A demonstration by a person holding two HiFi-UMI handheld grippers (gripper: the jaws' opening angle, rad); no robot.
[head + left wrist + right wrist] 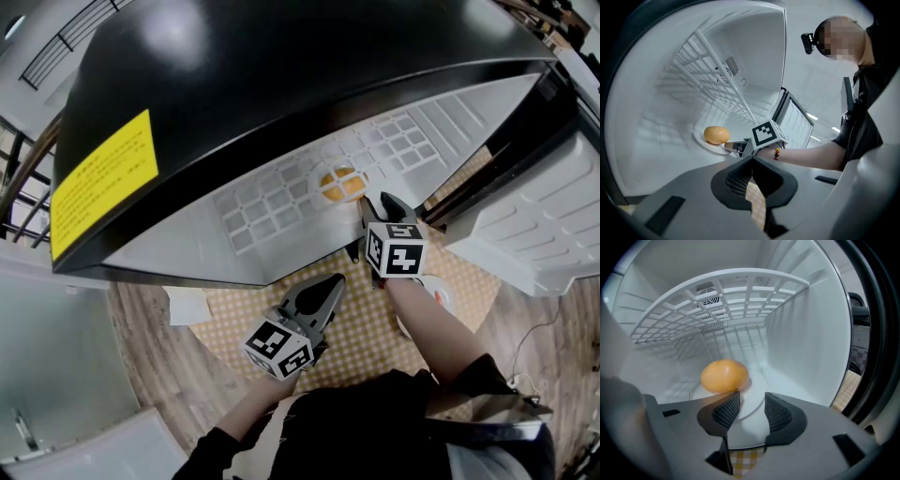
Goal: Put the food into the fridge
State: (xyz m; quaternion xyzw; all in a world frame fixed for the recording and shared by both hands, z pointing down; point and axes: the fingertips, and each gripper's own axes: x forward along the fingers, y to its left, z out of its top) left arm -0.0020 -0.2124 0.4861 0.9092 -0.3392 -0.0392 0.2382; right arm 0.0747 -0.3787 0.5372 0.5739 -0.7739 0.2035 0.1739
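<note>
An orange round food item lies on a white plate on the fridge's floor, under the white wire shelf. My right gripper reaches into the fridge and is open. The plate's near rim lies between its jaws, and the pads stand apart from it. In the head view the food shows through the shelf, just beyond the right gripper. My left gripper hangs outside below the fridge's opening, shut with nothing in it. Its own view shows the food and the right gripper.
The black fridge has a yellow label on its side, and its open door stands at the right. A checkered mat lies on the wooden floor, with a small white dish on it by my right forearm.
</note>
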